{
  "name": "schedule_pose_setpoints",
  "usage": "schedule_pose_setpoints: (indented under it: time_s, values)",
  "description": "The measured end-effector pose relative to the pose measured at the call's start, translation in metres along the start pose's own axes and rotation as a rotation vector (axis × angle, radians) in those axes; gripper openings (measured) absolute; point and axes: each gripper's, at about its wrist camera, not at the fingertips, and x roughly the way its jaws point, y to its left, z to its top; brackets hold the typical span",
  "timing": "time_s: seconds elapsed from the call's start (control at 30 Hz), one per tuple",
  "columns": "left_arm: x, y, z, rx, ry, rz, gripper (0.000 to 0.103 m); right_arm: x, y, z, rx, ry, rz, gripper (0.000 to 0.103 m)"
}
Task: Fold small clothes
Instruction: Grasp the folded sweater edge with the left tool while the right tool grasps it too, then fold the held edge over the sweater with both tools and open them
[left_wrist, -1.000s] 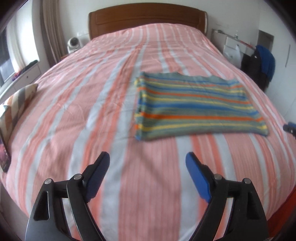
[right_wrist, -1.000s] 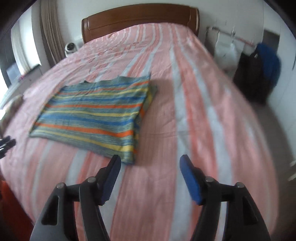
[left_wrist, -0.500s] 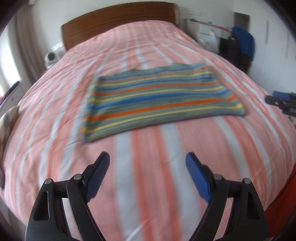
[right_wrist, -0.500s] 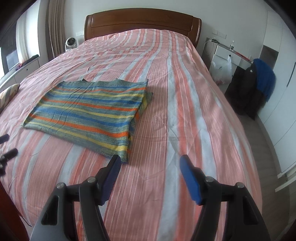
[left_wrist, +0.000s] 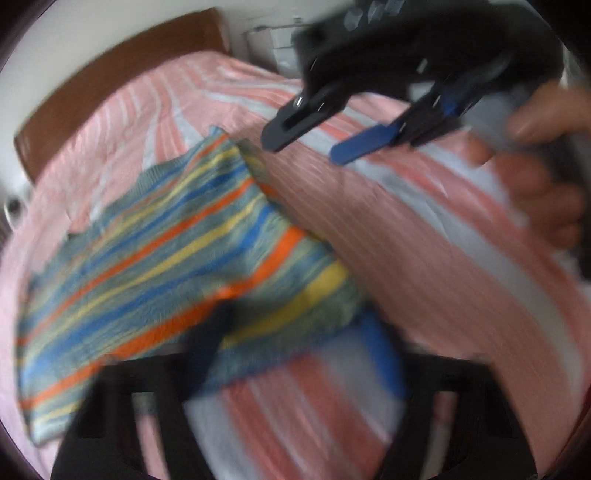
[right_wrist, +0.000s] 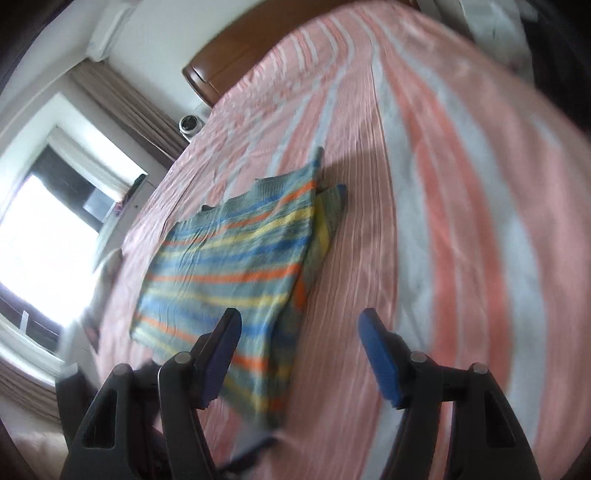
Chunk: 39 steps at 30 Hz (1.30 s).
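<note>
A folded knit garment (left_wrist: 166, 258) with blue, orange, yellow and grey stripes lies flat on the pink striped bed (left_wrist: 424, 240). My left gripper (left_wrist: 295, 354) is low over its near right corner. The jaws are closing with that corner between the fingers, still apart in this blurred view. My right gripper (right_wrist: 301, 354) hangs open just above the garment (right_wrist: 229, 266), its left finger over the near right edge and its right finger over bare sheet. In the left wrist view, the right gripper (left_wrist: 306, 147) hovers open beyond the garment's far right corner, held by a hand (left_wrist: 535, 177).
The wooden headboard (right_wrist: 229, 62) closes the far end of the bed. A bright window (right_wrist: 48, 221) with brown curtains (right_wrist: 129, 107) stands on the left, with a small white device (right_wrist: 190, 123) beside the bed. Striped sheet (right_wrist: 461, 221) spreads to the garment's right.
Both grippers have swung in close to the garment's right side and rolled. The left one now straddles the near right corner. The right gripper and its hand have entered the left wrist view.
</note>
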Motion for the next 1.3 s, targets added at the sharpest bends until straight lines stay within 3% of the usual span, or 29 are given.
schedule_pose_setpoints:
  time_s: [0.03,0.13,0.17,0.2,0.23,0.33,0.47,0.67,0.7,0.77,0.8,0.87,0.97,1.1,1.17,1.3]
  values:
    - [0.001,0.009,0.002,-0.056,0.002,-0.006,0.011,0.009,-0.005,0.008,0.014,0.009,0.005,0.066]
    - [-0.005,0.032,-0.001,-0.16,-0.012,-0.099,0.009,0.049,-0.016,0.038,0.061,0.037,0.025,0.064]
    - [-0.01,0.038,-0.004,-0.18,-0.021,-0.12,0.008,0.062,-0.017,0.045,0.081,0.045,0.039,0.058]
    - [-0.018,0.048,-0.008,-0.207,-0.033,-0.136,0.008,0.074,-0.016,0.052,0.096,0.047,0.051,0.027]
    - [-0.031,0.063,-0.013,-0.256,-0.052,-0.154,0.008,0.085,-0.011,0.06,0.108,0.05,0.058,0.008]
    - [-0.07,0.122,-0.033,-0.413,-0.105,-0.176,0.008,0.091,0.032,0.077,0.076,0.015,0.076,0.008]
    - [-0.112,0.203,-0.074,-0.565,-0.131,-0.11,0.008,0.101,0.138,0.09,-0.101,0.016,0.167,0.008]
    - [-0.124,0.277,-0.135,-0.719,-0.078,0.027,0.011,0.192,0.269,0.081,-0.236,0.113,0.211,0.008]
    - [-0.119,0.284,-0.143,-0.717,-0.034,0.066,0.017,0.209,0.282,0.076,-0.246,0.126,0.204,0.01]
    - [-0.115,0.295,-0.16,-0.738,0.034,0.115,0.053,0.241,0.298,0.065,-0.249,0.162,0.197,0.022]
    - [-0.123,0.298,-0.167,-0.765,0.024,0.103,0.06,0.256,0.299,0.058,-0.2,0.188,0.211,0.04]
    - [-0.145,0.305,-0.178,-0.793,-0.029,0.099,0.076,0.255,0.29,0.052,-0.127,0.185,0.266,0.043]
    - [-0.161,0.317,-0.173,-0.777,-0.102,0.1,0.088,0.217,0.272,0.049,-0.126,0.089,0.27,0.045]
    - [-0.111,0.348,-0.137,-0.741,-0.04,-0.033,0.094,0.161,0.226,0.046,-0.14,-0.019,0.095,0.066]
    - [-0.087,0.356,-0.126,-0.729,0.028,-0.053,0.093,0.155,0.206,0.04,-0.115,-0.005,0.043,0.071]
    - [-0.059,0.367,-0.111,-0.69,0.117,-0.053,0.093,0.171,0.182,0.022,-0.031,0.097,0.121,0.071]
